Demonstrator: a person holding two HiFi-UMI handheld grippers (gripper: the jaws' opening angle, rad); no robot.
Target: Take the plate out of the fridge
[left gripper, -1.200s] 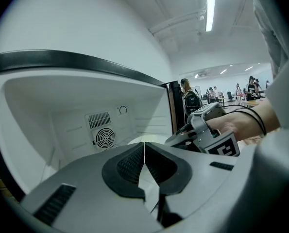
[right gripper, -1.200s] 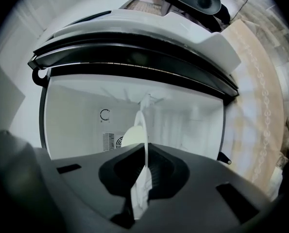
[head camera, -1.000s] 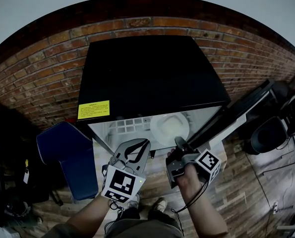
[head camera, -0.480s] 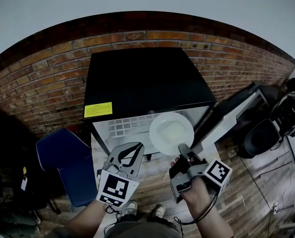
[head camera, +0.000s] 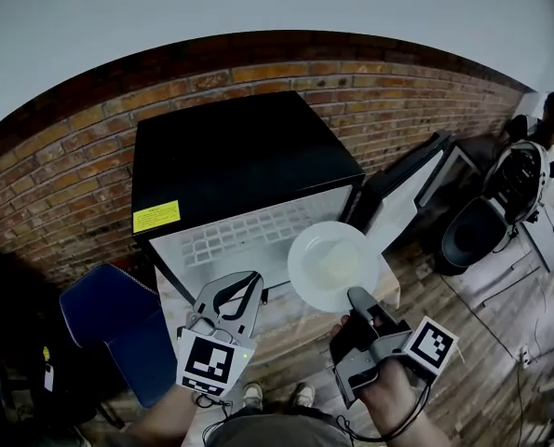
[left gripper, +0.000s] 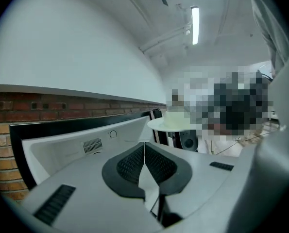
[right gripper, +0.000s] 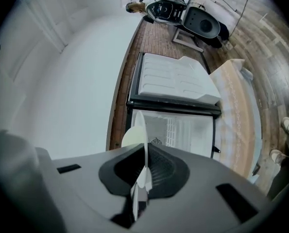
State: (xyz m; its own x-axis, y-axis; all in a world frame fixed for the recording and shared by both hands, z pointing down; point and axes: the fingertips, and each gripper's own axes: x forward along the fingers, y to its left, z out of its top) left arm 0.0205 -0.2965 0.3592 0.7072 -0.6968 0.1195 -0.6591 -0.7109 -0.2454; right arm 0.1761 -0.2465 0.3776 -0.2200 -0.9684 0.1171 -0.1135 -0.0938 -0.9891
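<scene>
Nearest are the person's shoes on a wooden plank floor, with a pale patterned mat laid before the fridge. A blue seat stands at the near left and a black chair at the right.

The left gripper is held in front of the fridge, its jaws pressed together with nothing between them. The right gripper is clamped on the near rim of the plate.

The white, round plate is outside the fridge, in the air before the open front, right of centre. It lies about level, face up, and extends away from the jaws toward the fridge. A pale patch marks its centre; what it is cannot be told.

The black fridge carries a yellow label. Its door stands open to the right, and the white interior shows a wire shelf. Behind it runs a brick wall.
</scene>
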